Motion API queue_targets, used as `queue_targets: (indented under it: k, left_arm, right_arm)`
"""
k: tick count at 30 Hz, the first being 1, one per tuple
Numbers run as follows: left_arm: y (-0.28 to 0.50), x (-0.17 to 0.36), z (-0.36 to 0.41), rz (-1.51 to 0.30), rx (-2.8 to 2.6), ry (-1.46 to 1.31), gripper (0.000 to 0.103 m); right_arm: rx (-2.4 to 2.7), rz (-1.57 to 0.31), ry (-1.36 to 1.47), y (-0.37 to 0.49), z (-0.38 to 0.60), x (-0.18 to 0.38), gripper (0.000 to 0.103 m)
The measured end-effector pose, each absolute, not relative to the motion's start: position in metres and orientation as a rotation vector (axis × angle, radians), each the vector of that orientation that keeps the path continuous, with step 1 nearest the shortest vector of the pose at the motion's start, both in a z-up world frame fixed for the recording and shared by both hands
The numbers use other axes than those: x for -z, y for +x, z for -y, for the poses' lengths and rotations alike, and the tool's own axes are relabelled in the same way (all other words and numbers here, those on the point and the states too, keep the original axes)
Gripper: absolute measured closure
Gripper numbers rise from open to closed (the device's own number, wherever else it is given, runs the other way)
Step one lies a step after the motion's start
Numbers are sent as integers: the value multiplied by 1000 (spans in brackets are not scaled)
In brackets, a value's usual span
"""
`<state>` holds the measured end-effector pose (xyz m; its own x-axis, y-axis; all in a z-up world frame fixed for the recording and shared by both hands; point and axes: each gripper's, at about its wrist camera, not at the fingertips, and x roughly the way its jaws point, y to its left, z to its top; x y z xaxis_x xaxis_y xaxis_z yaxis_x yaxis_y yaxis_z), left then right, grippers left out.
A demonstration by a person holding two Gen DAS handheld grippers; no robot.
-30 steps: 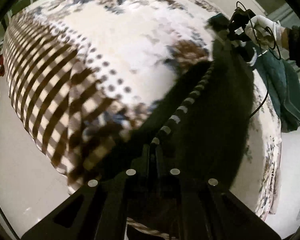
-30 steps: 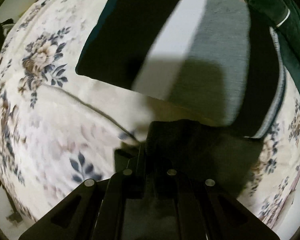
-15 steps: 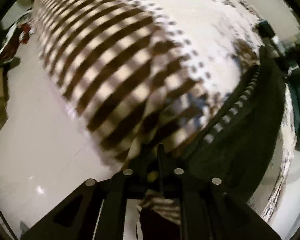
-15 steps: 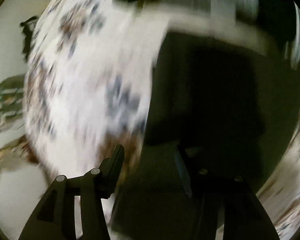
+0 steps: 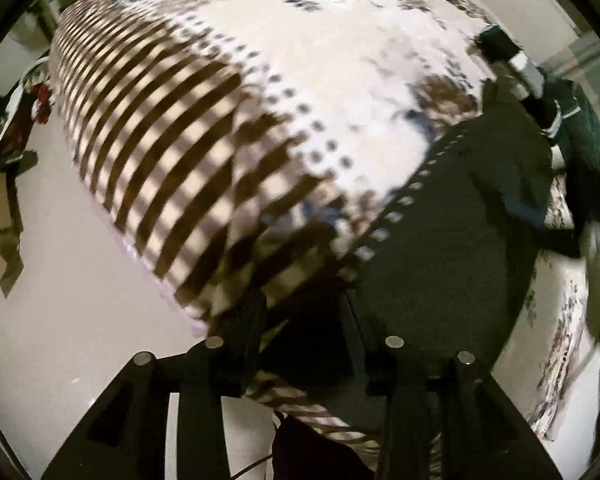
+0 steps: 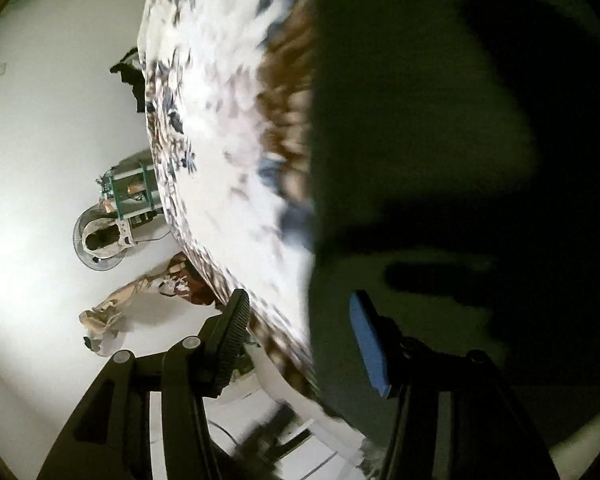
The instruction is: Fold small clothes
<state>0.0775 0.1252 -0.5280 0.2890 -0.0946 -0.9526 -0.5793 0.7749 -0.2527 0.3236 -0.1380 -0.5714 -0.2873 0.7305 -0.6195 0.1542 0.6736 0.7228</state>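
A dark garment (image 5: 440, 248) with a white dashed stripe lies flat near the bed's front corner. My left gripper (image 5: 304, 324) is open just above its near edge and holds nothing. In the right wrist view the same dark garment (image 6: 440, 140) fills the right half. My right gripper (image 6: 304, 328) is open over its left edge and the bedspread, and holds nothing. The view is blurred by motion.
The bed (image 5: 260, 60) has a floral spread with a brown striped side (image 5: 148, 140). Dark green clothes (image 5: 588, 140) are piled at the far right. White floor (image 6: 40, 120) lies left of the bed, with a fan and clutter (image 6: 112, 220) on it.
Both grippers have opened and let go of the dark garment, which now lies flat on the bed. The right gripper has swung left toward the bed's edge.
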Motion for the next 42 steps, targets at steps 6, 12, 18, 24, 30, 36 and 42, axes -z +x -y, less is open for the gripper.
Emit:
queue_targets:
  k: [6, 12, 18, 24, 30, 36, 42]
  left_arm:
    - [110, 533, -113, -1283, -264, -624, 58]
    - [182, 512, -103, -1190, -147, -570, 56]
    - [330, 518, -99, -1132, 34, -565, 46]
    - [477, 547, -78, -1165, 196, -483, 46]
    - [531, 568, -56, -1174, 295, -387, 91]
    - [515, 559, -76, -1104, 338, -480, 94]
    - [528, 581, -83, -1161, 339, -485, 89]
  right_arm:
    - [-425, -1832, 737, 241, 266, 575, 47]
    - [-280, -1758, 828, 224, 325, 587, 47]
    - [-196, -1613, 824, 313, 324, 579, 45]
    - [-133, -1454, 805, 430, 320, 575, 45]
    - [-43, -1383, 711, 545, 315, 590, 42]
    - [-59, -1379, 736, 577, 306, 604, 88]
    - [-33, -1372, 709, 605, 297, 609, 96]
